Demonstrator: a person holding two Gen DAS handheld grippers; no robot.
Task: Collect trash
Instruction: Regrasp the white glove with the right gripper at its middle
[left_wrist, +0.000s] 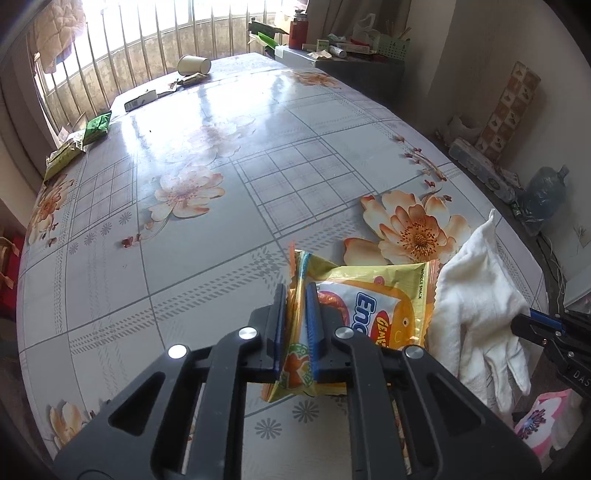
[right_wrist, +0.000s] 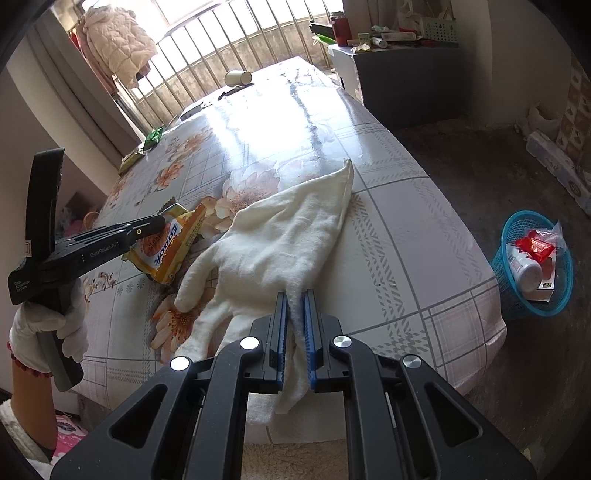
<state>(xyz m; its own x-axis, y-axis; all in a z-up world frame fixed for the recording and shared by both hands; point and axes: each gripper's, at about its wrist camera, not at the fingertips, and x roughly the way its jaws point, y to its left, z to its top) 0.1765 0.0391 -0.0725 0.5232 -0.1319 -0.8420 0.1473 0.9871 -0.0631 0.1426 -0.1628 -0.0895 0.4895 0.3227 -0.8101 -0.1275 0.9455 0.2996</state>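
We see the left gripper (left_wrist: 298, 325) clamped on the yellow noodle-snack packet (left_wrist: 373, 306), just beside the white glove (right_wrist: 280, 236) on the table (right_wrist: 406, 229). The right gripper (right_wrist: 295, 332) pinches, seemingly, 1 glove finger.

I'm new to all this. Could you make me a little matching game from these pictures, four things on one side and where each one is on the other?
Things:
1. snack packet
2. white glove
3. paper cup
4. blue basket

Places:
A. on the floor beside the table
B. lying on its side at the table's far end
C. pinched in the left claw
D. pinched in the right claw

Pairs: 1-C, 2-D, 3-B, 4-A
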